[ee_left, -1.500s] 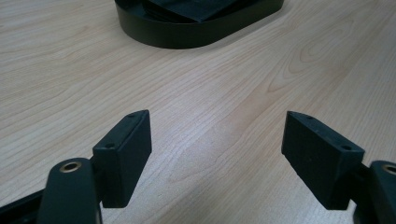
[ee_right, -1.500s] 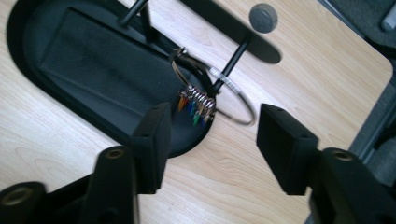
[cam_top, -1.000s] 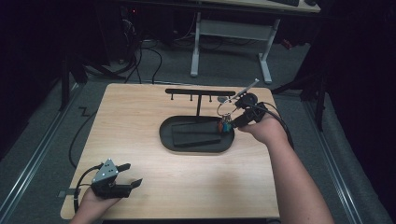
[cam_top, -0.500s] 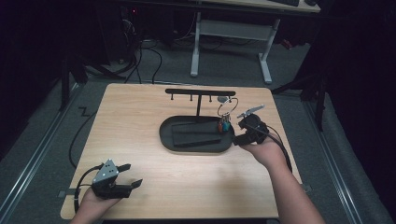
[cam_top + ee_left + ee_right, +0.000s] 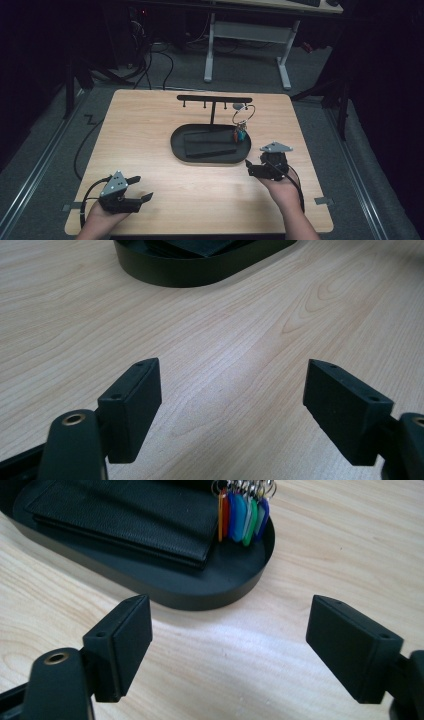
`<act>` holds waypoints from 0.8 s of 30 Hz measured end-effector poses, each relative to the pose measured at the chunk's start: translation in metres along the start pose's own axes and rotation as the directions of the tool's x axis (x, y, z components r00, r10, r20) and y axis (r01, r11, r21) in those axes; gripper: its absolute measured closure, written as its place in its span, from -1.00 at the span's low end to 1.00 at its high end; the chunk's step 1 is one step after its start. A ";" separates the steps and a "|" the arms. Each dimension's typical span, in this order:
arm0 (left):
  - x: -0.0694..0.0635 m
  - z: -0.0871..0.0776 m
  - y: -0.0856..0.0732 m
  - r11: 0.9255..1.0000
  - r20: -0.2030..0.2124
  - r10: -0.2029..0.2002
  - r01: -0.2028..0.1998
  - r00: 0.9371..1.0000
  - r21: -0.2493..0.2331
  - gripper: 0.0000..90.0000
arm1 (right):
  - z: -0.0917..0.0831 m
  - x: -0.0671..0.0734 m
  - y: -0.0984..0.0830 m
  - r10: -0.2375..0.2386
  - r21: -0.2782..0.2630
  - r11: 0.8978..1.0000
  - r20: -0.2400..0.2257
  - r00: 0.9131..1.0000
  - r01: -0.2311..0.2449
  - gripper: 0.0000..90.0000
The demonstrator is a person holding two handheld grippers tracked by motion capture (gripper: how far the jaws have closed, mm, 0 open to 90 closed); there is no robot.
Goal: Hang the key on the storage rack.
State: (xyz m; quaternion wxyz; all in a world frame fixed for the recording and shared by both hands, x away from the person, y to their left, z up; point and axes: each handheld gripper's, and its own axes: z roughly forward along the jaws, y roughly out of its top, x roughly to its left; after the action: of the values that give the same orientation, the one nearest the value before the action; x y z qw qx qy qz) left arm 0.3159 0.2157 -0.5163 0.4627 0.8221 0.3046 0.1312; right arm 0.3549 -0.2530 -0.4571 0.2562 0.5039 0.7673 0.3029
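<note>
The left tool [image 5: 134,191] is resting at the near left of the bench [image 5: 150,130], its jaws standing wide with nothing but bare wood between them. The left hand [image 5: 102,216] is gripping it from behind, low over the near edge, and the tool is pointing toward the right. Ahead of it, well apart, the rim of the black tray [image 5: 200,267] is showing across open wood, with nothing lying between.

The right tool [image 5: 255,169] is sitting near the bench's right side, just beside the tray's [image 5: 180,150] near right corner. Its jaws have just been opening and are now standing wide with nothing in them. The right hand [image 5: 280,186] is holding it low, forearm coming in from the near edge, the tool facing left toward the tray.

Just beyond its jaws, a black wallet [image 5: 130,515] is lying flat in the tray. Farther on, the key bunch [image 5: 242,510], with its coloured tags, is hanging from the rack [image 5: 214,100] over the tray's far right end. Its ring [image 5: 243,114] is hooked on the rack's right end.

Open wood is lying to the right tool's right, up to the bench's edge.
</note>
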 end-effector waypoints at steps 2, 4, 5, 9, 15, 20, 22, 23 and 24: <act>0.000 0.000 0.000 1.000 0.001 0.000 0.000 1.000 0.001 -0.47 | 0.000 0.002 -0.013 -0.006 -0.034 0.999 0.005 1.000 0.006 -0.65; 0.000 0.000 0.000 1.000 0.001 0.001 -0.001 1.000 0.003 -0.47 | 0.001 0.005 -0.023 -0.006 -0.057 0.998 0.000 1.000 0.006 -0.67; 0.000 0.000 0.000 1.000 -0.001 0.001 -0.001 1.000 0.004 -0.47 | 0.001 0.007 -0.028 -0.006 -0.073 0.997 -0.006 1.000 0.005 -0.68; 0.000 -0.001 0.000 1.000 -0.005 0.002 -0.002 1.000 0.001 -0.47 | 0.003 0.016 -0.052 0.005 -0.106 0.994 -0.022 1.000 -0.008 -0.68; -0.001 0.000 -0.002 1.000 -0.012 -0.005 0.005 1.000 0.007 -0.48 | -0.013 0.026 -0.085 0.064 -0.204 0.976 -0.065 0.996 -0.076 -0.70; -0.002 -0.001 -0.004 1.000 -0.022 -0.010 0.010 1.000 0.014 -0.49 | -0.011 0.024 -0.089 0.058 -0.205 0.976 -0.057 0.997 -0.069 -0.68; -0.002 -0.002 -0.004 1.000 -0.022 -0.009 0.009 1.000 0.013 -0.50 | -0.008 0.023 -0.087 0.054 -0.203 0.977 -0.047 0.997 -0.063 -0.69; -0.002 -0.002 -0.004 1.000 -0.022 -0.009 0.009 1.000 0.013 -0.50 | -0.007 0.023 -0.087 0.059 -0.202 0.977 -0.047 0.997 -0.067 -0.68; -0.001 -0.002 -0.004 1.000 -0.021 -0.008 0.009 1.000 0.013 -0.50 | -0.006 0.023 -0.088 0.063 -0.201 0.977 -0.048 0.997 -0.071 -0.68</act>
State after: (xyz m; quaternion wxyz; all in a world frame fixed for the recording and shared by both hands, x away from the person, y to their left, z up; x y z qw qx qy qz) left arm 0.3120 0.2180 -0.5188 0.4545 0.8225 0.3139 0.1359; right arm 0.2885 -0.2602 -0.5184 0.2801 0.4944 0.7200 0.3983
